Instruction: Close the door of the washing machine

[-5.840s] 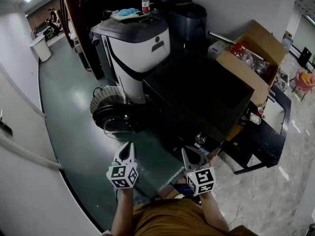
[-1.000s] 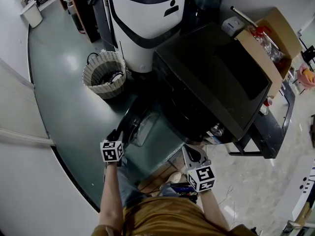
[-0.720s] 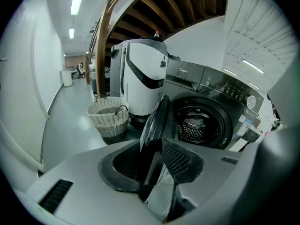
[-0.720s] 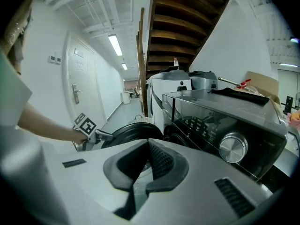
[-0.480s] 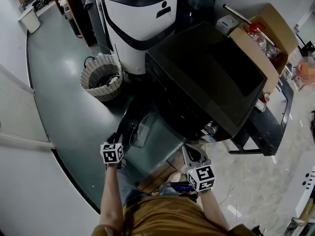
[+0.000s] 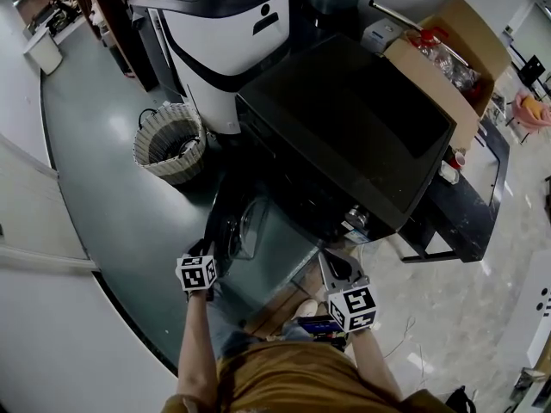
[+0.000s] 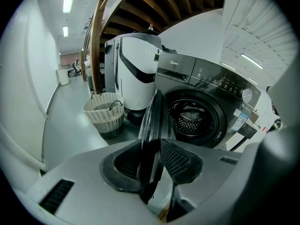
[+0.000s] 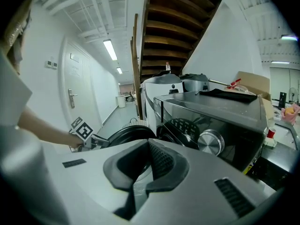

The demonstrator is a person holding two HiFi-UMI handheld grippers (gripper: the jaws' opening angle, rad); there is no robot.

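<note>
The black front-loading washing machine (image 6: 344, 119) stands with its round door (image 6: 231, 222) swung out toward me, edge-on in the left gripper view (image 7: 154, 121). The drum opening (image 7: 192, 121) shows behind it. My left gripper (image 7: 152, 165) has the door's rim between its jaws, which are closing with the pads against the rim; from the head view it sits at the door's near edge (image 6: 202, 249). My right gripper (image 6: 337, 265) hangs in front of the machine's right corner, shut and empty (image 8: 147, 170). In the right gripper view the door (image 8: 126, 134) appears beside the left gripper (image 8: 96, 142).
A wicker basket (image 6: 170, 143) sits on the floor left of the machine. A white and black appliance (image 6: 219, 33) stands behind it. A cardboard box (image 6: 448, 41) and a low black stand (image 6: 448, 222) are to the right. A wall runs along the left.
The left gripper has stayed on the door's near edge while the door swung a little toward the machine. The right gripper has drifted slightly with the body.
</note>
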